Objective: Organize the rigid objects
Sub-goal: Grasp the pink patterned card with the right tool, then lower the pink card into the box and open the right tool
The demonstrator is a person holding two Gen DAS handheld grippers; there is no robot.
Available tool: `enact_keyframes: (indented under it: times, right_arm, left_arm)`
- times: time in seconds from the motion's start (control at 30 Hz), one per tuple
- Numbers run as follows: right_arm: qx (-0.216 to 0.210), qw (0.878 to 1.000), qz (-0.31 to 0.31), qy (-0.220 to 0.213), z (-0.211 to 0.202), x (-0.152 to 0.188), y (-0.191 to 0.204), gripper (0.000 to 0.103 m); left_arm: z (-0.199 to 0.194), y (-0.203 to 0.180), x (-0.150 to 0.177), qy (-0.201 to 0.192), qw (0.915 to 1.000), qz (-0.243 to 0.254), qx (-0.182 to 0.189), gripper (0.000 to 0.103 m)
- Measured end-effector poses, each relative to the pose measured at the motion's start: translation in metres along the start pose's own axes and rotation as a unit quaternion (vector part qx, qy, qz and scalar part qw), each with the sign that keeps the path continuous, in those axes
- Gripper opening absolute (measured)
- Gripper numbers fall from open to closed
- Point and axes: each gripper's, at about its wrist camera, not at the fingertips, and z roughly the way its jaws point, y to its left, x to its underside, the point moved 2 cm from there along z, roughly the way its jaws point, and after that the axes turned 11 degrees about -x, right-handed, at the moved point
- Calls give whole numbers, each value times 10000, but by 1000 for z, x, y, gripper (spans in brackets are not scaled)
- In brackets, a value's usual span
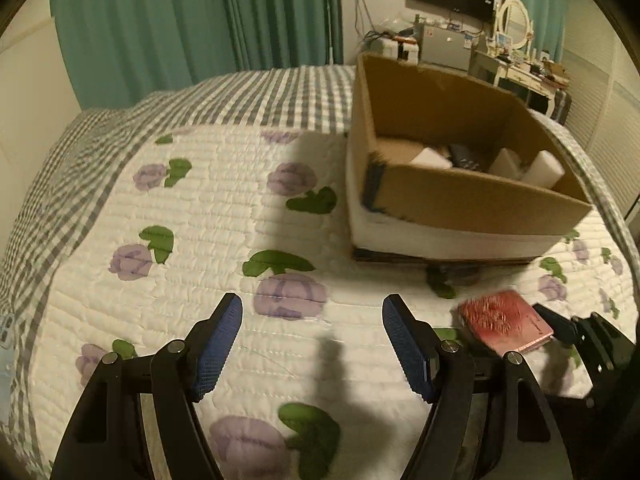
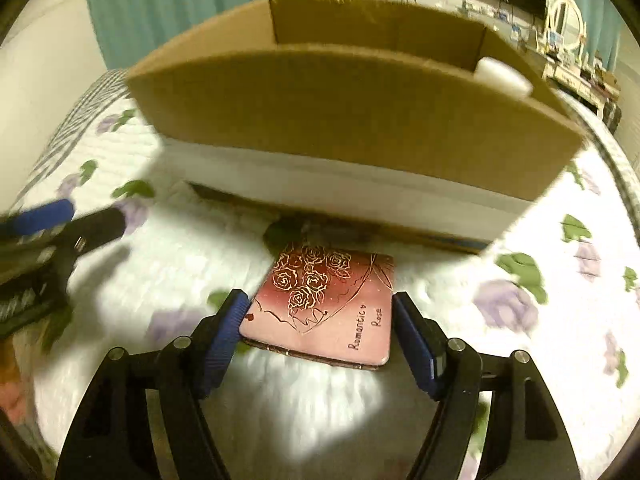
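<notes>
A pink-red notebook with gold roses and the words "Romantic Rose" lies flat on the bed in front of a cardboard box. My right gripper is open, its blue pads on either side of the notebook's near end. Whether the pads touch the notebook I cannot tell. The notebook also shows in the left wrist view, with the right gripper's black body beside it. My left gripper is open and empty over the quilt, left of the notebook. The box holds white blocks and a dark remote.
The bed carries a white quilt with purple flowers and a grey checked border. The box rests on a white slab. Teal curtains, a wall television and a dresser with a mirror stand beyond the bed.
</notes>
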Motion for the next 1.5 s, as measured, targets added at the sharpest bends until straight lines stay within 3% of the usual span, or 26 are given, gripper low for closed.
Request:
enact_keyframes:
  times: [0.27,0.47,0.63,0.77,0.87,1.07,1.17,1.23,1.33,1.5]
  right_arm:
    - [141,9988,-328,-333,-68,-1,4,72]
    - [207,9922,-562,-1091,-124,-42,16,72]
    - [52,9841,-701,-1629,-155,-101,14,72]
    - [-66,9809,-744,-1793,-150,-149,4,72]
    - [-188,9854,-626,-1572,-114,-179,-14,72]
    - [34,9953,-434,-866,-21,-188,-51,72]
    - [-24,9969,-185,-770,-1,-183,-62,73]
    - [-47,9963,-100,-856,-2,-182,-68,73]
    - [128,9940,-103,-1078,-27,-189,-73,81]
    - [374,9859,-94,-1626,-113,-193,-71,88]
  left_arm:
    - [-46,-6,-6,-229,9995,-53,200,75]
    - [-77,-8,-36,-468,9981,-192,342,75]
    - [-88,-15,-80,-792,9959,-219,379,75]
    - [-77,-22,-116,-1024,9938,-215,376,75]
    - [-52,-30,-133,-1009,9941,-190,340,75]
    - [6,-49,-131,-680,9972,33,319,75]
    - [15,-52,-128,-551,9979,58,348,75]
    - [12,-53,-130,-557,9980,73,290,75]
    - [-12,-49,-136,-704,9972,83,256,75]
    - [-90,-42,-142,-1229,9920,21,280,75]
